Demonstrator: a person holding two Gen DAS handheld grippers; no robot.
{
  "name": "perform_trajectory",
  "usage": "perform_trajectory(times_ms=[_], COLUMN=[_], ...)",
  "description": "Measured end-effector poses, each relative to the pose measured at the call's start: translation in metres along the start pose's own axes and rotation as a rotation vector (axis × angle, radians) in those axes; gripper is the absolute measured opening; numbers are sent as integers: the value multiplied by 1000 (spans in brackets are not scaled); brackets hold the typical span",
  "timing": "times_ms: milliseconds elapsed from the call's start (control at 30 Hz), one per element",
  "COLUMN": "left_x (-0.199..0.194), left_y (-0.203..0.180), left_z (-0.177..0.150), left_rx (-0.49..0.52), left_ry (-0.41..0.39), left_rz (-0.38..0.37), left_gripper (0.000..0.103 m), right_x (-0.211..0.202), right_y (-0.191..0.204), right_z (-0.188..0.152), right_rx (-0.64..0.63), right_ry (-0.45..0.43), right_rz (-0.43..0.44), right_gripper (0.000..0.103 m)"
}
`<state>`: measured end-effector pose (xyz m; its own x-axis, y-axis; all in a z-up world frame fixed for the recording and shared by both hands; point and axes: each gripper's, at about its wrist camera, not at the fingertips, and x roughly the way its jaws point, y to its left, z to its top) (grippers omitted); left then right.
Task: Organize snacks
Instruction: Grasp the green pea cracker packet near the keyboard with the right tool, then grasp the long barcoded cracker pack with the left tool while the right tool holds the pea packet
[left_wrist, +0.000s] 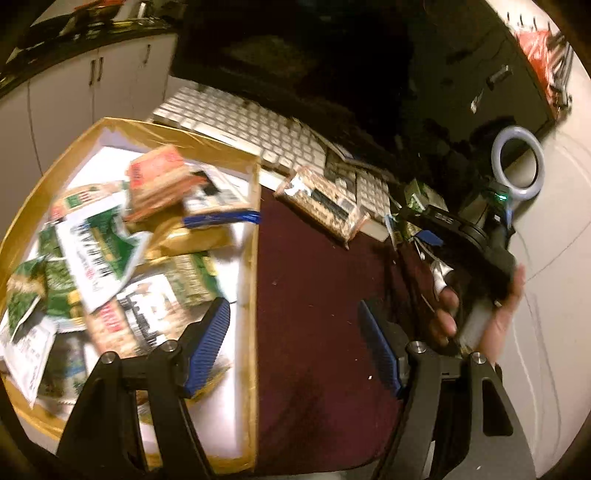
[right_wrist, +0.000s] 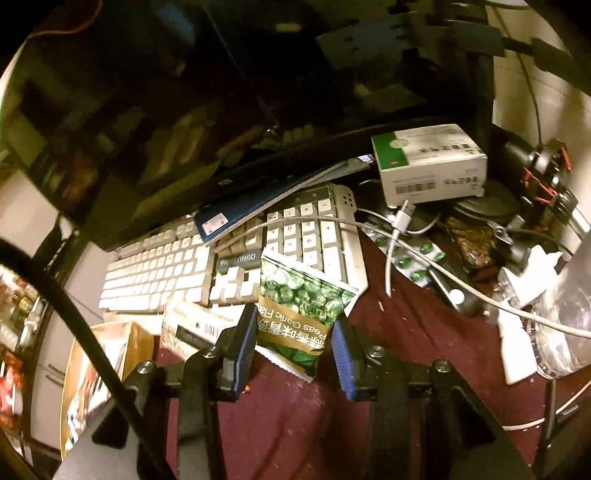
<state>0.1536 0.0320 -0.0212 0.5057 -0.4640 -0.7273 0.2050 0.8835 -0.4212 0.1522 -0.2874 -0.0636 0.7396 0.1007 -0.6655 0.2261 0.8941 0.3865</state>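
- My left gripper (left_wrist: 295, 343), a black tool with two ribbed blue pads, stood with its jaws spread wide and nothing between them, hovering over the edge of a shallow gold-rimmed cardboard tray (left_wrist: 254, 258).
- That tray sat at the left on a dark maroon tablecloth (left_wrist: 317, 295) and held a loose heap of snack packets (left_wrist: 122, 236) in green, white, gold and red wrappers, blurred in the left wrist view.
- My right gripper (right_wrist: 295, 345), built the same way, had a green foil packet of garlic-flavoured peas (right_wrist: 299, 310) between its blue pads.
- The left pad touched the packet's edge; I could not tell whether the right pad pressed it, so a firm pinch was uncertain.
- The pea packet's top leaned over the near edge of a white computer keyboard (right_wrist: 159, 273), and its bottom pointed toward me above the maroon cloth.
- A beige oblong snack bar in a clear wrapper (left_wrist: 321, 205) lay on the cloth just beside the keyboard, between the tray and my right gripper.
- My right hand (left_wrist: 476, 317) showed in the left wrist view, wrapped round the black handle.
- Behind the keyboard stood a dark monitor (right_wrist: 184, 122) and a white and green medicine box (right_wrist: 428, 162).
- White cables (right_wrist: 391, 236) and a green blister strip of pills (right_wrist: 406, 258) cluttered the right side.
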Motion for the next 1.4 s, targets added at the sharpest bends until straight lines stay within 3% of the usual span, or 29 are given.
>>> perform_trajectory(times_ms=[67, 200, 367, 533, 633, 767, 900, 1100, 1167, 1267, 1400], left_x=[10, 34, 74, 126, 153, 168, 182, 201, 207, 214, 206], left_y=[-8, -29, -42, -49, -42, -34, -38, -52, -60, -75, -79], left_z=[6, 26, 52, 77, 90, 103, 111, 111, 111, 107, 95], left_rx=[18, 56, -52, -188, -284, -403, -454, -506, -476, -340, -229], left_ry=[32, 108, 193, 262, 262, 197, 177, 130, 138, 159, 208], left_rz=[-7, 5, 7, 66, 117, 220, 304, 413, 449, 471, 450], left_gripper=[72, 72, 72, 72, 72, 72, 72, 86, 88, 86, 74], right_x=[-3, 2, 8, 9, 11, 11, 6, 6, 5, 2, 0], right_y=[-11, -22, -14, -18, -20, -20, -22, -24, -23, -25, -27], right_z=[-2, -7, -4, -5, -5, -5, -5, -6, -6, -5, -5], right_rx=[12, 49, 43, 68, 75, 78, 79, 86, 86, 87, 95], right_ry=[-26, -20, -22, -7, -3, -6, -25, -16, -19, -39, -44], right_rz=[-12, 80, 93, 105, 112, 122, 126, 133, 131, 115, 124], right_gripper=[38, 38, 38, 38, 38, 38, 38, 38, 38, 38, 38])
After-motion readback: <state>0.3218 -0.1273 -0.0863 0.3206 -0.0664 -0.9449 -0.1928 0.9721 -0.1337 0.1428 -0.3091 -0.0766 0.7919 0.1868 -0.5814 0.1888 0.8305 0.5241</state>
